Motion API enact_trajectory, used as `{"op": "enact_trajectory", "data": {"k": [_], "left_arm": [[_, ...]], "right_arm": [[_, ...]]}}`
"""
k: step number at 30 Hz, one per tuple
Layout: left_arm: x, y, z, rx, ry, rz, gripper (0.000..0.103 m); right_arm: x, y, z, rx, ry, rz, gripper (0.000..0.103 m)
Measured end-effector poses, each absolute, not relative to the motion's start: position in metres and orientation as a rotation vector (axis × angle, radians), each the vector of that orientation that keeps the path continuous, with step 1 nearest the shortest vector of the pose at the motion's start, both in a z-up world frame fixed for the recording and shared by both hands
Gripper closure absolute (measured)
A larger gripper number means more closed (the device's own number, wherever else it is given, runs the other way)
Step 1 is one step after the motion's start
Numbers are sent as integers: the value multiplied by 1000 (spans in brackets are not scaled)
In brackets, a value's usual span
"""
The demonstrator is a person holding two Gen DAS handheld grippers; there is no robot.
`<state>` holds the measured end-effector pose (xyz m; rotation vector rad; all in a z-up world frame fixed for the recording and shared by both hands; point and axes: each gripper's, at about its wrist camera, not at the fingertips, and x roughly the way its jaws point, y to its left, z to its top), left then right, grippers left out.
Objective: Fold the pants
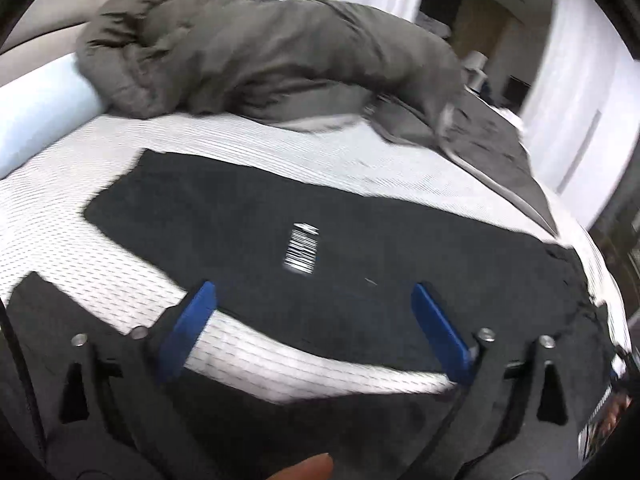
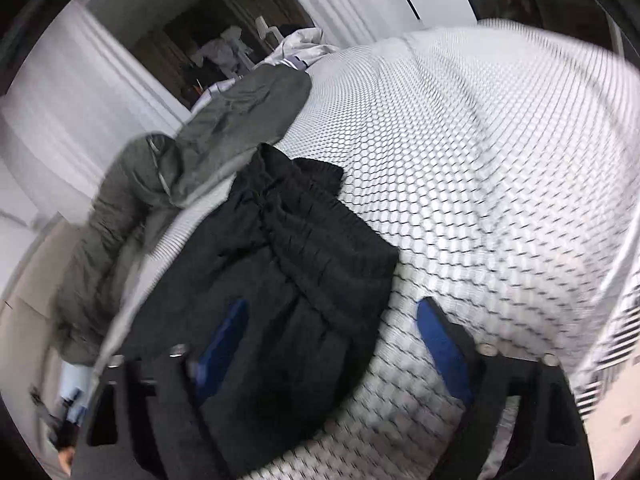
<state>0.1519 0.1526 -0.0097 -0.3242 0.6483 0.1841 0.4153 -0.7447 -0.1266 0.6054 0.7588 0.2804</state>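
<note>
- White honeycomb-patterned mattress point(image 2: 500, 152) carries my black pants point(image 1: 248, 216), spread flat across the middle.
- Both my left gripper point(image 1: 314, 320) and right gripper point(image 2: 332, 336) hang spread wide, grasping nothing.
- Grey jacket point(image 1: 248, 52) is heaped at the far side.

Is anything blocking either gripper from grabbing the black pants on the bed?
Nothing visible. The left gripper hangs open over the black pants; the right gripper is open at their waistband. The grey jacket lies behind, apart.

pants point(image 1: 304, 248) flat on the bed point(image 1: 248, 144), quilt point(image 1: 256, 52) heaped behind them, pillow point(image 1: 36, 120) left of quilt
</note>
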Motion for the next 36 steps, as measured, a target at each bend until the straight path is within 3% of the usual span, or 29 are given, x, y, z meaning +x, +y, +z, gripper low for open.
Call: {"op": "enact_trajectory", "data": {"k": [1,3,6,10,14,16,17,18,20,22,23,24,29,32,34,36], "left_arm": [[155,141,-11,-314,659,159,4],[158,119,-13,-282,678,124,4],[158,94,-13,-213,686,104,4],[155,83,-13,-202,685,95,4],[153,89,-16,-202,702,106,4],[154,92,-18,-201,712,112,4],[153,92,-17,-205,712,107,4],[152,94,-17,-208,710,100,4],[150,90,-15,-206,708,77,4],[150,85,-15,-199,710,43,2],[149,81,-15,-195,715,28,1],[149,76,-16,-184,723,12,2],[142,54,-19,-103,734,-14,1],[139,52,-21,-97,737,-7,1],[135,53,-23,-118,739,-2,1],[126,53,-24,-125,735,-4,1]], "right_arm": [[418,-744,-130,624,758,291,44],[424,-737,-131,578,759,262,83],[404,-731,-108,569,712,296,89],[359,-740,-72,478,614,282,89],[374,-764,-141,553,838,176,85],[371,-775,-154,643,837,209,82],[367,-777,-146,640,802,225,72],[363,-778,-138,624,758,241,48],[359,-780,-131,602,706,243,29],[365,-777,-139,618,735,247,33],[368,-775,-141,619,748,251,65],[369,-771,-140,601,751,252,86],[348,-763,-117,521,672,251,88],[370,-763,-152,518,840,170,86],[361,-764,-134,543,757,167,76],[348,-763,-115,494,651,160,43]]}}
